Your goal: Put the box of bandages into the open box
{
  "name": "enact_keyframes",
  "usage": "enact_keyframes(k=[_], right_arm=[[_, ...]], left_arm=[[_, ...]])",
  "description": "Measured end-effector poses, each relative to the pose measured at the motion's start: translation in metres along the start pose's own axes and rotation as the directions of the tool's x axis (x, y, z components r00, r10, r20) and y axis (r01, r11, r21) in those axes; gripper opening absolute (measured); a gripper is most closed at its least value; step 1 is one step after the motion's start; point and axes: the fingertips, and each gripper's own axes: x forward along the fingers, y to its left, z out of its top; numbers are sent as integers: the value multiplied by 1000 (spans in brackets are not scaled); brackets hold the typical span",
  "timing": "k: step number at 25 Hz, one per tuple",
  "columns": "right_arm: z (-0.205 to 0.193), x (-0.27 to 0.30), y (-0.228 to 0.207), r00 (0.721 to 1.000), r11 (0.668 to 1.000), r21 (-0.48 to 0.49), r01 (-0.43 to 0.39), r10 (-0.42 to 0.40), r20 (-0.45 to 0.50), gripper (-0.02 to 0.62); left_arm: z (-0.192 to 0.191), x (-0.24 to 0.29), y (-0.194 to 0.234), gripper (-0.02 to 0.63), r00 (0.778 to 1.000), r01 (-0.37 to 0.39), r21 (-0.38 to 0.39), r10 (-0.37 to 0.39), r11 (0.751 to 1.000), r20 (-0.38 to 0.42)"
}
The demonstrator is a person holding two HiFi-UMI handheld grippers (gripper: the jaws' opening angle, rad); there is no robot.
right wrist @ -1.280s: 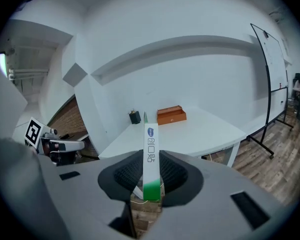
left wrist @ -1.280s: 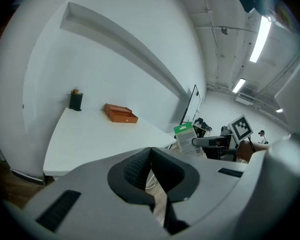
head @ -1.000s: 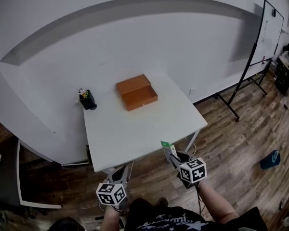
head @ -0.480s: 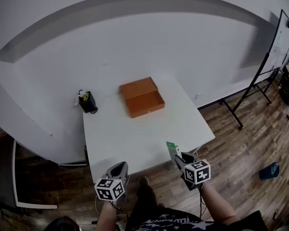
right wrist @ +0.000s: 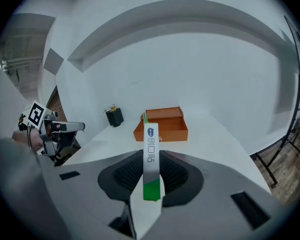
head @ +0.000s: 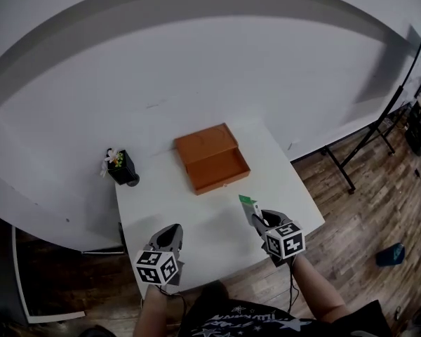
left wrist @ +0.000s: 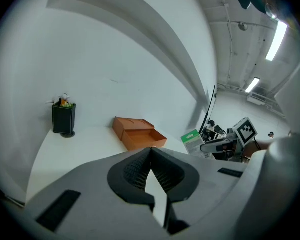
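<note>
The open orange box (head: pixel 212 159) lies on the white table (head: pixel 196 216), lid folded back toward the wall; it also shows in the left gripper view as the orange box (left wrist: pixel 138 132) and in the right gripper view as the orange box (right wrist: pixel 161 126). My right gripper (head: pixel 256 217) is shut on the white and green box of bandages (right wrist: pixel 151 160), held edge-up over the table's front right part, short of the orange box. The bandage box (head: pixel 248 203) sticks out ahead of the jaws. My left gripper (head: pixel 170 237) hovers over the table's front left, jaws shut and empty.
A small black pot with flowers (head: pixel 119 168) stands at the table's back left corner by the white wall. A whiteboard stand (head: pixel 379 104) is on the wooden floor to the right. A dark blue object (head: pixel 390 254) lies on the floor.
Both grippers have moved forward from beyond the front edge to over the table. The bandage box has come closer to the orange box.
</note>
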Motion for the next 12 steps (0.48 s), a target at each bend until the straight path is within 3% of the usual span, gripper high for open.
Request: enact_keyframes(k=[8,12], right_arm=[[63,67,-17,1000,986,-164,26,-27,-7,115],[98,99,-22,1000,959,-281,28,-26,10,116]], left_arm=[[44,42,52,20,1000,-7,-9,7,1000,19],[65,58,74,20,1000,-6,-6,6,1000,31]])
